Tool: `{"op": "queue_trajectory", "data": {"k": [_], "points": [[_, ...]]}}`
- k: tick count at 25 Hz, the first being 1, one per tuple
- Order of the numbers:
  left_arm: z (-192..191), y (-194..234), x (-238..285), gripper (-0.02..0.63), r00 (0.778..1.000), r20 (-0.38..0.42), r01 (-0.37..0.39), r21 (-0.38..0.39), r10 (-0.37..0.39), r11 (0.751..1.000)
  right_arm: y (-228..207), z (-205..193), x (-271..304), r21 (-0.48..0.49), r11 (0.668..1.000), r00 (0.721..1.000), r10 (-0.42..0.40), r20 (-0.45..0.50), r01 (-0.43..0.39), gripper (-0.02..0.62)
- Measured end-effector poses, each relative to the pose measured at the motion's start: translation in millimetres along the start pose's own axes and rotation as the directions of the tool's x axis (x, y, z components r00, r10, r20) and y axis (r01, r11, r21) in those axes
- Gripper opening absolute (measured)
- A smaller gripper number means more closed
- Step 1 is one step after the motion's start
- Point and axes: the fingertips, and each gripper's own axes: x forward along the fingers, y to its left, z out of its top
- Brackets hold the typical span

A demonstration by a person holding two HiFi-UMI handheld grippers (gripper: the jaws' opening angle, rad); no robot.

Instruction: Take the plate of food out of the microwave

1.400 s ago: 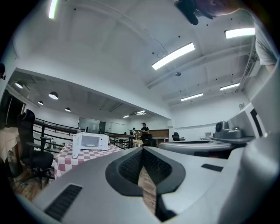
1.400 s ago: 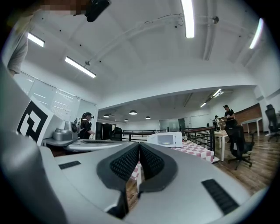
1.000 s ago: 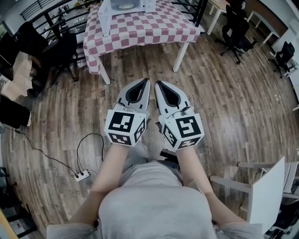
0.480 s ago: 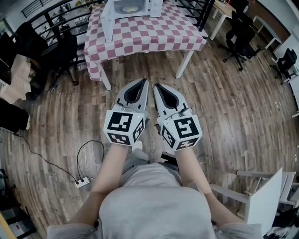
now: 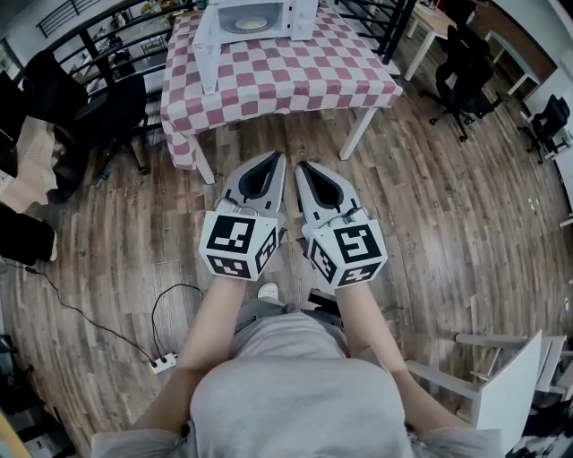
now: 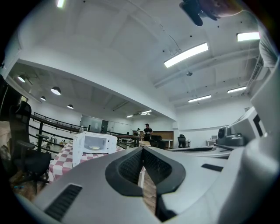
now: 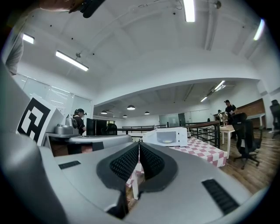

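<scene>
**A:** What has changed since a second ago?

**B:** The red-checked tabletop (image 5: 286, 72) has been brought lower in the head view. More of the microwave (image 5: 304, 18) is now shown at the top edge. The power strip (image 5: 163, 362) on the wooden floor (image 5: 430, 206) has slid down the picture.

**A:** How are the tools held, starting nearest the body?

**B:** The left hand-held gripper (image 5: 277, 156) and the right hand-held gripper (image 5: 303, 165) are held level, side by side, just apart from each other. Both are pointed toward the tabletop and are well short of it.

**A:** And the jaws?

**B:** In the left gripper view, the left hand-held gripper (image 6: 142, 148) is seen with its jaws pressed together at the tips and nothing between them. The same is seen of the right hand-held gripper (image 7: 139, 144) in its own view.

**A:** Where is the food?

**B:** The plate of food (image 5: 250, 24) is seen inside the microwave, which stands at the far side of the tabletop. The microwave door (image 5: 204, 40) is swung open to the left. The plate (image 6: 94, 147) is also visible through the open front in the left gripper view, and again (image 7: 167, 141) in the right gripper view. Black office chairs (image 5: 461, 63) are seen beyond the tabletop to the right.
</scene>
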Motion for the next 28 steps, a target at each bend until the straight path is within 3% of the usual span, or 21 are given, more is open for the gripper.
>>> {"op": "queue_trajectory", "data": {"k": [11,28], "points": [[0.0,54.3,28.3,0.002,1.000,-0.002,0.002,-0.012,-0.002,1.000,-1.0,-1.0,61.8,0.007,1.000,1.000,-0.001,0.003,0.001,0.028],[-6.4,85.1,61.1,0.002,1.000,-0.019,0.010,-0.017,-0.011,1.000,-14.8,-9.2,107.0,0.032,0.999,1.000,0.005,0.004,-0.005,0.028]]}}
